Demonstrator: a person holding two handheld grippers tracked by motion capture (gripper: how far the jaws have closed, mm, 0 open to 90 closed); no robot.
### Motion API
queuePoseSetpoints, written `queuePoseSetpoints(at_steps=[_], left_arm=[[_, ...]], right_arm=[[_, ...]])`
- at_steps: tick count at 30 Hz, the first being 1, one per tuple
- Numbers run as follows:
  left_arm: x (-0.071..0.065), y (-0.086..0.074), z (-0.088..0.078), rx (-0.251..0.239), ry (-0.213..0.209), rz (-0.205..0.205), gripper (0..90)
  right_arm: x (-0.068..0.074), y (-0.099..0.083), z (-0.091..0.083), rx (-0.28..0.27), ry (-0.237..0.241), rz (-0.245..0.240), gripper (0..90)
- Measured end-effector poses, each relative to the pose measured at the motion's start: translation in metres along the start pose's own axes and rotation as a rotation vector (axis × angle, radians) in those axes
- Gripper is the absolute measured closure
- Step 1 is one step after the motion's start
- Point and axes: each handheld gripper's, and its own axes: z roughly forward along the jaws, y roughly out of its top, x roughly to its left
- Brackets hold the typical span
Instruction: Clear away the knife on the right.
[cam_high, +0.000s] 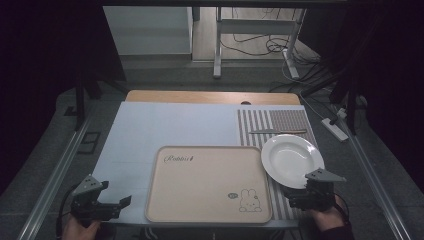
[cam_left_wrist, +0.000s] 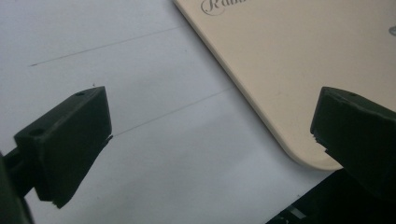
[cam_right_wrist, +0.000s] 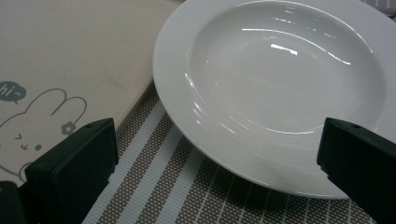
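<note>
Two claws wait at the near edge of the desk (cam_high: 150, 117), and neither has anything between its jaws, so the work looks to be at its very start. The right claw (cam_high: 292, 200) sits just short of the white plate (cam_high: 291, 160), pointing at its near rim; in the right gripper view its jaws stand wide apart with the plate (cam_right_wrist: 285, 93) ahead of them and nothing gripped. The left claw (cam_high: 117, 206) rests over the pale blue sheet (cam_high: 165, 125) near the tray's front left corner, its jaws likewise spread and empty, as the left gripper view shows, with the tray (cam_left_wrist: 280, 70) corner lying between and beyond them.

The plate lies on the striped placemat (cam_high: 290, 122) at the right of the desk, its left rim touching or slightly overlapping the right edge of the beige tray (cam_high: 207, 185); whether it rests on the tray's lip cannot be told. The tray itself is bare except for its printed rabbit. A knife (cam_high: 277, 131) lies flat on the placemat just behind the plate, untouched.

Judging by where the right claw points, the plate is the thing about to be handled, perhaps to go onto the tray. Nothing of that is done yet: the plate has not been gripped or lifted, and the closing, lifting and placing all appear to be left.
</note>
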Motion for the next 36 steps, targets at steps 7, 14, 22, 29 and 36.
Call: queuePoseSetpoints(at_steps=[7, 14, 22, 29, 36], left_arm=[[0.003, -0.001, -0.001, -0.004, -0.022, -0.014, 0.0], [0.003, -0.001, -0.001, -0.005, -0.030, -0.019, 0.0], [0.004, -0.001, -0.001, -0.004, -0.030, -0.022, 0.3], [0.004, -0.001, -0.001, -0.006, -0.029, -0.025, 0.5], [0.004, -0.001, -0.001, -0.004, -0.028, -0.027, 0.8]], right_arm=[[0.001, 0.001, 0.002, 0.016, 0.013, -0.017, 0.0], [0.001, 0.001, 0.002, 0.019, 0.020, -0.017, 0.0], [0.001, 0.001, 0.003, 0.028, 0.024, -0.016, 0.0], [0.002, 0.004, 0.002, 0.018, 0.038, -0.024, 0.0], [0.004, 0.011, 0.003, -0.012, 0.040, -0.052, 0.0]])
